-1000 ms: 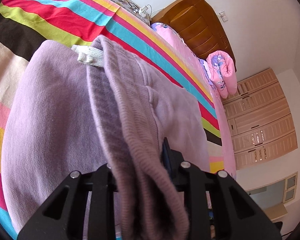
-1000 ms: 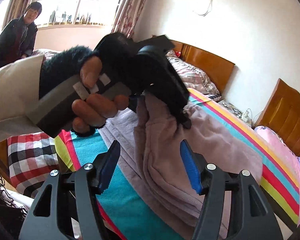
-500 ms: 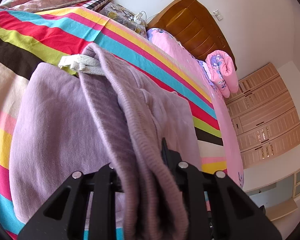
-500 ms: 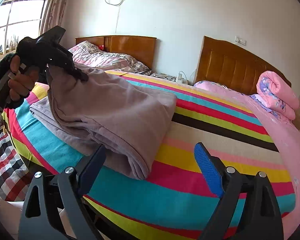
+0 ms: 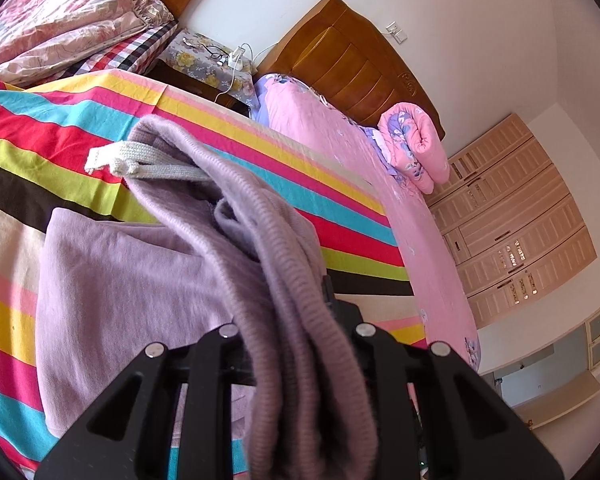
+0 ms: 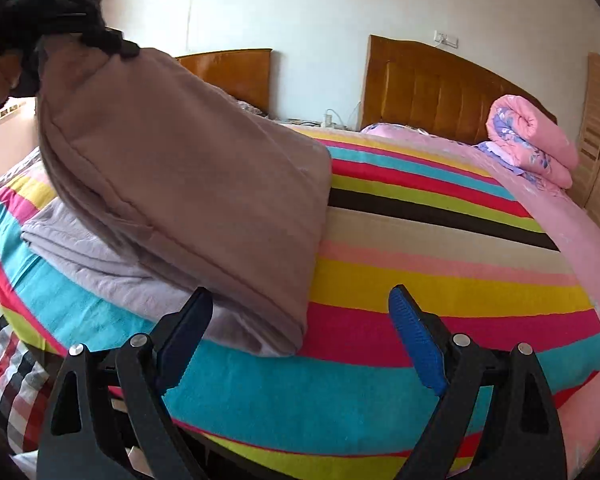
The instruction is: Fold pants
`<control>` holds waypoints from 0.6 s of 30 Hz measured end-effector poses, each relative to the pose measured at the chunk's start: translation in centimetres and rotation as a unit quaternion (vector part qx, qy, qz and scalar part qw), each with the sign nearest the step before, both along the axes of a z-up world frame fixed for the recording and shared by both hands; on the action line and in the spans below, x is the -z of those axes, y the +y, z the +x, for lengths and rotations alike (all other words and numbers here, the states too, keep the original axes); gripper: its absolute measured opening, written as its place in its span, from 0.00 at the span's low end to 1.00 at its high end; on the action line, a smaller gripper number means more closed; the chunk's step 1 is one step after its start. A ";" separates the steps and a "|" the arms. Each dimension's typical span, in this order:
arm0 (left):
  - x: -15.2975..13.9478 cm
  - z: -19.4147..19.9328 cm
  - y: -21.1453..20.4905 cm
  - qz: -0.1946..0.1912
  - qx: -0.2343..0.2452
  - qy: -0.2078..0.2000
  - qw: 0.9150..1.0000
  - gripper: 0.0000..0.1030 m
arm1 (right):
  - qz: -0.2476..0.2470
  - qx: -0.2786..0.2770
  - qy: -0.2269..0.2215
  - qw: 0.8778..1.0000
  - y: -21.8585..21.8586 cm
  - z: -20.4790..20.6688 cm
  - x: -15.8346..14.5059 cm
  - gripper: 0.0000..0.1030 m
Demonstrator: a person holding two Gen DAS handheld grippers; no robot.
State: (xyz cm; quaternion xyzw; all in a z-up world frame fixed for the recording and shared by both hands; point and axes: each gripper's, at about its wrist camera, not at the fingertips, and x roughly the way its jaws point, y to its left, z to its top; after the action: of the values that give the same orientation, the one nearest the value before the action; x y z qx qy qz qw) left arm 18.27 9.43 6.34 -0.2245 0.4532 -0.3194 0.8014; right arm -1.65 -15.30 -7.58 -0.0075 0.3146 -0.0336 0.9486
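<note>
The bed (image 6: 440, 272) with the striped sheet fills the space ahead of both sets of jaws, and the lilac pants (image 6: 188, 184) lie on it in a half-folded stack – lower layers flat on the sheet, top layer lifted. The left gripper (image 5: 296, 332) has its jaws pinched on the ribbed waistband (image 5: 300, 320), which bunches right between them, with the white drawstring (image 5: 140, 162) dangling further ahead. The right gripper (image 6: 300, 320) has its jaws spread wide with nothing between them; the folded edge of the pants sits just ahead of the left jaw.

To do this fold well, I'd say keep the waistband pinch firm and the lifted layer taut, then get the free jaws onto the folded edge so the stack doesn't slide while the top is carried over. Line the edges up before letting go – thick fleece like this probably springs back.

Versus a second ago: the right jaws have just been opening, still empty, and its view has swung from close on the other hand to looking across the bed. The waistband is lifted higher, showing more sheet.
</note>
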 end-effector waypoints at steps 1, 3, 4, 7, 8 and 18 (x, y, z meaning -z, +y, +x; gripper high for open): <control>-0.2 -0.1 0.7 -0.009 0.000 -0.002 1.000 0.21 | 0.000 -0.007 0.011 1.000 0.3 0.7 0.4 0.84; 0.1 -0.3 2.6 -0.021 -0.009 -0.004 1.000 0.21 | -0.006 -0.031 0.017 0.999 1.3 0.6 0.7 0.85; 0.4 -0.1 3.8 -0.032 -0.019 0.001 0.999 0.21 | -0.007 -0.048 0.009 0.999 1.8 0.2 0.6 0.85; 1.6 1.2 6.3 -0.049 -0.041 0.025 0.998 0.21 | -0.040 -0.072 -0.013 0.997 3.2 -0.2 0.2 0.86; 1.9 1.5 6.4 -0.047 -0.041 0.032 0.998 0.21 | -0.048 -0.070 -0.011 0.996 3.5 0.2 0.3 0.86; -6.8 0.1 0.7 -0.049 0.012 -0.015 0.999 0.20 | -0.106 -0.072 -0.029 0.991 6.8 2.0 0.4 0.86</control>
State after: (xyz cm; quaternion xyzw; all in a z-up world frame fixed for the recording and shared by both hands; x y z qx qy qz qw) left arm 18.40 10.13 13.10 -0.2532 0.4272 -0.3545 0.7923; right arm 0.35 -8.55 -8.00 -0.1292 0.2803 0.0014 0.9512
